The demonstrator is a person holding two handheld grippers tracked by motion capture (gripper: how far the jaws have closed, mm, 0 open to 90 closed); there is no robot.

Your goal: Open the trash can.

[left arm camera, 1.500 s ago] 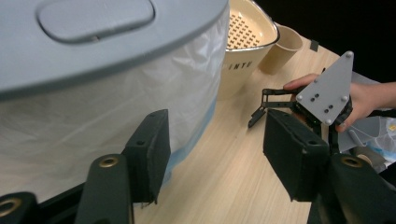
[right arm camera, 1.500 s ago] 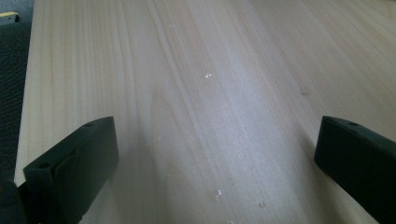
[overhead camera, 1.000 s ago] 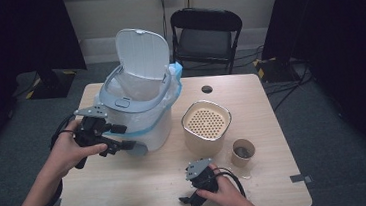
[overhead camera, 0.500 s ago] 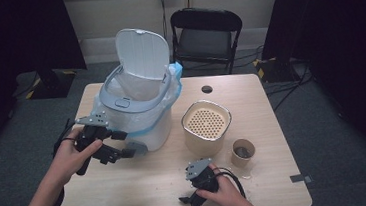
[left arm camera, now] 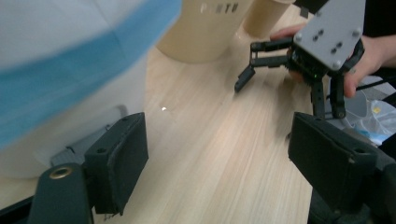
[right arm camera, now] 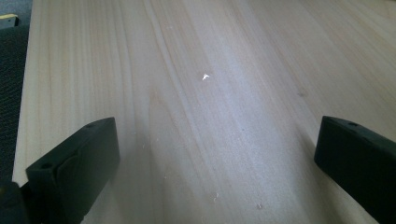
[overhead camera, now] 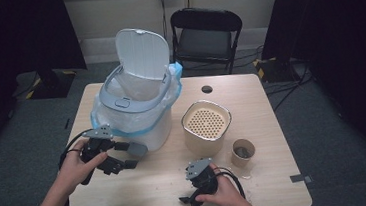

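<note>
High view, from the left: the left gripper (overhead camera: 128, 157) sits in the person's left hand (overhead camera: 78, 165) just in front of the white bin (overhead camera: 136, 104), its jaws spread wide with nothing between them. That bin stands on the counter (overhead camera: 268, 120) with its lid (overhead camera: 142, 54) raised and a blue-edged liner bag (overhead camera: 174, 76) folded over the rim. Right of it stands a beige perforated-top container (overhead camera: 206, 126), then a small paper cup (overhead camera: 242, 153). Near the counter's front edge, the right gripper (overhead camera: 189, 200) rests low in the right hand (overhead camera: 226, 194), jaws wide apart over bare wood.
</note>
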